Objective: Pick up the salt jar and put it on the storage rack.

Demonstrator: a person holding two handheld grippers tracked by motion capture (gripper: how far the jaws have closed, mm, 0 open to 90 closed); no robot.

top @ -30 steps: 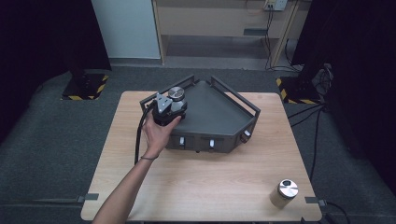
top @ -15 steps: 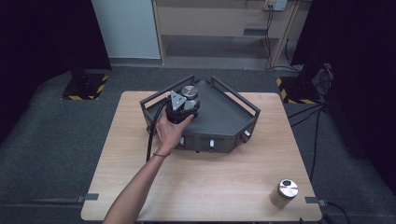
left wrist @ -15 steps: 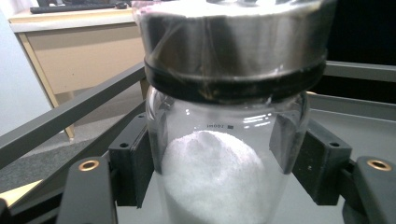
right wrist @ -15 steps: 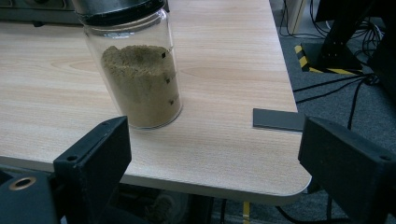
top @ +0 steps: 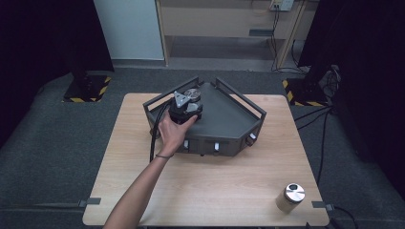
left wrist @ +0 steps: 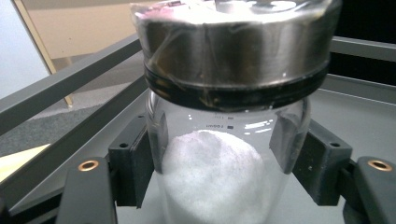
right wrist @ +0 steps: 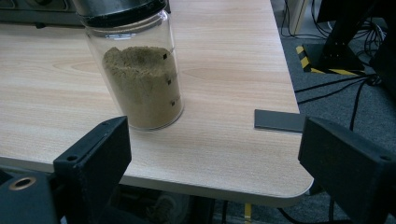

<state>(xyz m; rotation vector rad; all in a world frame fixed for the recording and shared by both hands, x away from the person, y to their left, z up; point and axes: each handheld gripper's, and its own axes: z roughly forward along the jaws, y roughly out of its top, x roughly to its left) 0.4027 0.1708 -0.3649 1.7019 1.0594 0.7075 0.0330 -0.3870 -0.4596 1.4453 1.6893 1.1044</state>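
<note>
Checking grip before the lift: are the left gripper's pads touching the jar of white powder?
Touching. The left gripper view shows both pads pressed flat against the jar, no gap either side.

A silver-lidded clear jar [left wrist: 228, 154] of white powder sits on the dark grey tray [top: 224, 114].

A jar [top: 192, 94] sits on the rack [top: 229, 119] mid-table [top: 200, 191]; another jar [top: 290, 198] stands at the near right corner.

A recording lab: a lone wooden table [top: 205, 191] on grey carpet [top: 52, 157], black curtains at nine and three o'clock, hazard-striped stand bases [top: 88, 90] at eleven and one, cables [top: 320, 143] trailing right.
</note>
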